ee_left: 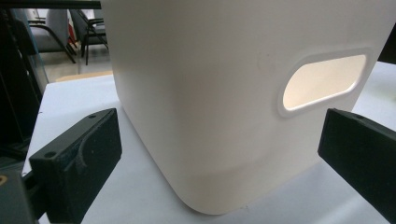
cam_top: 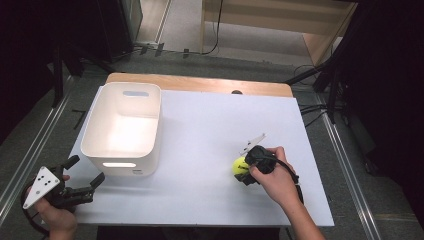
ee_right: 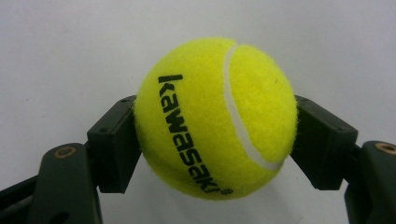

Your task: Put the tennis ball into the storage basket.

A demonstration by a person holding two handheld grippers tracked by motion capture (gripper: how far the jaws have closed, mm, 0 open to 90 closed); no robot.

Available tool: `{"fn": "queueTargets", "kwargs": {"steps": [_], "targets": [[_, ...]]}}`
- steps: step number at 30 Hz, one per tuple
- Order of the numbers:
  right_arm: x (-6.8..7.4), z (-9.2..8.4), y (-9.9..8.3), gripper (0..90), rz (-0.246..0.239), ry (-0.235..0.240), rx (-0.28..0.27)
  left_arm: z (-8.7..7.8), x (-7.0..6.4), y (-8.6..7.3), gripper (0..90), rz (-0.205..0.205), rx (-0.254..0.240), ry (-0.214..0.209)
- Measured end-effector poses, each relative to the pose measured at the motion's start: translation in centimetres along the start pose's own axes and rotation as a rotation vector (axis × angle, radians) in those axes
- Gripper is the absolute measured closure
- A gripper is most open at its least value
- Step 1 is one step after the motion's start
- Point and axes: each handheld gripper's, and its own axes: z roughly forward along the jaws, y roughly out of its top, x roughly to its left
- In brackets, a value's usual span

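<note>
Right tongs [cam_top: 243, 172] clamped on the yellow tennis ball [ee_right: 217, 116], jaws pressed on both sides, on the white counter [cam_top: 210, 130] right of centre. Left tongs [cam_top: 86, 176] spread wide, empty, just beside the white bin [cam_top: 122, 130].

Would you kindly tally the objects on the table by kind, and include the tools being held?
White bin: 1
Yellow tennis ball: 1
Hand-held grippers, left hand-held gripper and right hand-held gripper: 2
Total: 4
</note>
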Motion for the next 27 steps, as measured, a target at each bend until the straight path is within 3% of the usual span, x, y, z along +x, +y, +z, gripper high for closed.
{"fn": "queueTargets", "kwargs": {"steps": [16, 27], "targets": [[0.0, -0.9, 1.5, 23.6, -0.013, 0.047, -0.009, 0.0, 0.0, 0.0, 0.0, 0.0, 0.0, -0.002], [0.2, -1.6, 2.4, 23.6, -0.029, 0.053, -0.01, 0.0, 0.0, 0.0, 0.0, -0.004, -0.001, -0.002]]}}
